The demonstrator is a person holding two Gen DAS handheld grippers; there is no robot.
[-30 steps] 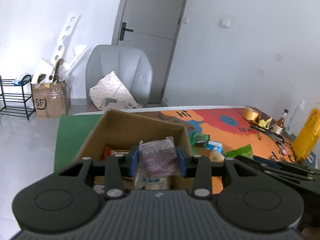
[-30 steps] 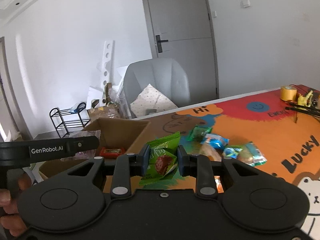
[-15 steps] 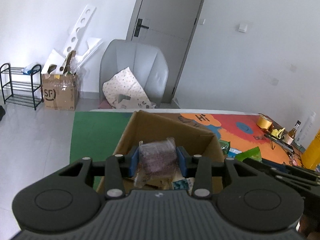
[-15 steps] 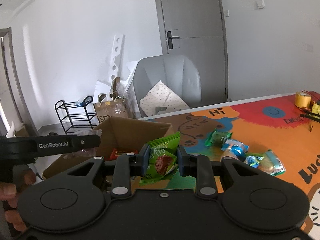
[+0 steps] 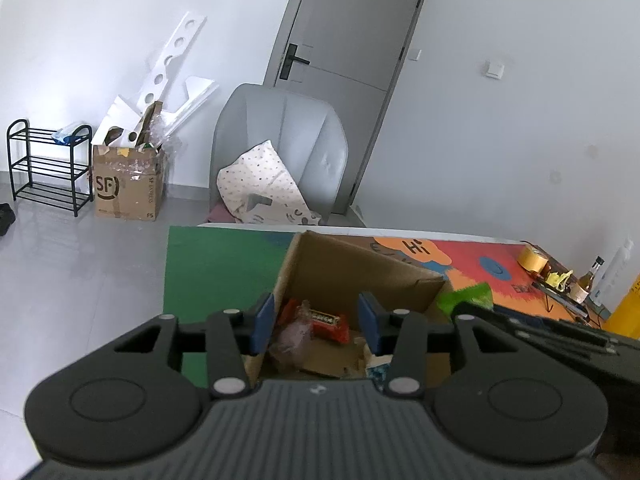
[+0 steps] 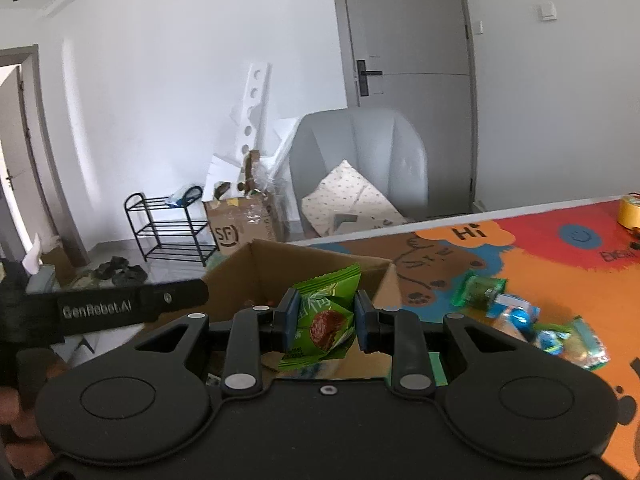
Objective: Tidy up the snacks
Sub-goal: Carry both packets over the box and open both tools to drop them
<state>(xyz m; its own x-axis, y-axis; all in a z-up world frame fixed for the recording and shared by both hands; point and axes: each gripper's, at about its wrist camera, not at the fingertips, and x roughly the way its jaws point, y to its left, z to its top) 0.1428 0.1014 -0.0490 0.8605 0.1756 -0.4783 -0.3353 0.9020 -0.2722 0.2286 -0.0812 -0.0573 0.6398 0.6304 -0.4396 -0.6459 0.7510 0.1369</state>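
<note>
The left gripper (image 5: 316, 322) is being held spread and empty above the open brown cardboard box (image 5: 352, 264), where a purple-wrapped snack (image 5: 290, 340) is lying. A green snack packet (image 6: 325, 320) is being pinched by the right gripper (image 6: 325, 322) over the box.

Green snack packet (image 6: 325, 316), brown box (image 6: 320, 268)

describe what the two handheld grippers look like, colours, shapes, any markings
Both are matte black plastic. The left gripper has a ribbed grey-black body, two round embossed discs, silver pivot screws and blue finger pads. The right gripper has a smooth black body, the same discs, screws and blue pads. White "GenRobot.AI" lettering runs along the left gripper's side, seen from the right wrist. No cables show.
</note>
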